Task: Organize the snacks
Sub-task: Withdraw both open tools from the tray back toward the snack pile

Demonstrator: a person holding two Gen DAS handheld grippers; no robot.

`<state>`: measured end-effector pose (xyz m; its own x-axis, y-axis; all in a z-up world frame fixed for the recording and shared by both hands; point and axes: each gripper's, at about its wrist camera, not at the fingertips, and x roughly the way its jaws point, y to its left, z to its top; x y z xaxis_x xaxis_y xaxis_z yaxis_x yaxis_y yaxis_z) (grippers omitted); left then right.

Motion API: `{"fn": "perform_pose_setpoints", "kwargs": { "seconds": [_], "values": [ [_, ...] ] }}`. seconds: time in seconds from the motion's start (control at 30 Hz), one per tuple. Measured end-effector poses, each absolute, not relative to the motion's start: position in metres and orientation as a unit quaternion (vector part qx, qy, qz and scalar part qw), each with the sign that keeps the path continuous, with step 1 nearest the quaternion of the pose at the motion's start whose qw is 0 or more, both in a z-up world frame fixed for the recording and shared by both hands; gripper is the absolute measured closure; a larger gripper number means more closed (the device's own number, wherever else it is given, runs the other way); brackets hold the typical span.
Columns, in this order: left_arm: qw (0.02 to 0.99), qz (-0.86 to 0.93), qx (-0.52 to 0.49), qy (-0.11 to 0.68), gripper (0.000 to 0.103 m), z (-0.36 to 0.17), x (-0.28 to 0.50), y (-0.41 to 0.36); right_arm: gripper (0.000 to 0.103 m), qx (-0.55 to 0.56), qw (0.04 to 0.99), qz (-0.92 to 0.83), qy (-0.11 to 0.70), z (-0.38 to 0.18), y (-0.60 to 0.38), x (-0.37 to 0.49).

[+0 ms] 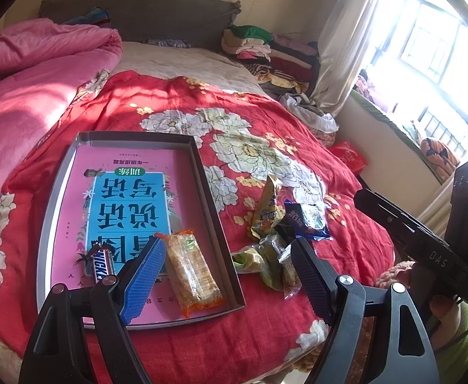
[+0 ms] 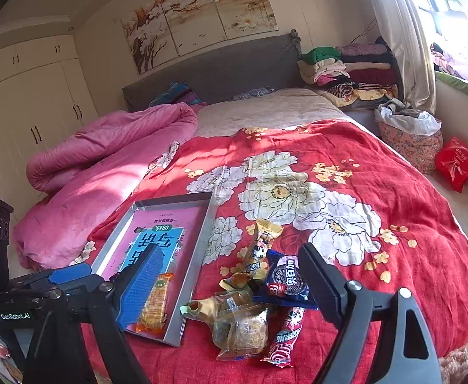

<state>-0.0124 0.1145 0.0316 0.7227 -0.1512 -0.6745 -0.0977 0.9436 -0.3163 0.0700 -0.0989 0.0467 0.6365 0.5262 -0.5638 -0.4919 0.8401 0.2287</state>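
A grey tray (image 1: 216, 198) (image 2: 206, 220) lined with a pink and blue book lies on the red floral bedspread. It holds an orange-wrapped cracker bar (image 1: 190, 270) (image 2: 156, 304) and a Snickers bar (image 1: 101, 264). Right of the tray lies a pile of snacks: a blue Oreo pack (image 1: 307, 219) (image 2: 288, 280), a yellow packet (image 1: 266, 208) (image 2: 261, 243), clear-wrapped cakes (image 2: 243, 329) and a red sausage stick (image 2: 283, 336). My left gripper (image 1: 230, 275) is open and empty above the tray's right edge. My right gripper (image 2: 234, 284) is open and empty above the pile.
A pink quilt (image 1: 25, 89) (image 2: 105, 153) is bunched at the left of the bed. Folded clothes (image 1: 266, 54) (image 2: 346, 67) are stacked near the headboard. A red bag (image 2: 456, 161) lies by the window wall. The right gripper's body (image 1: 426, 243) shows in the left wrist view.
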Motion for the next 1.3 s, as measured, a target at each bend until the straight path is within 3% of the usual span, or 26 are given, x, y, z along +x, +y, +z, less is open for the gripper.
{"fn": "perform_pose_setpoints", "kwargs": {
  "seconds": [1.3],
  "values": [
    [0.904,-0.067,-0.129,0.402,0.021,0.042,0.028,0.056,0.010,0.056,0.926,0.213,0.306,0.054,-0.166,0.078]
  ]
}}
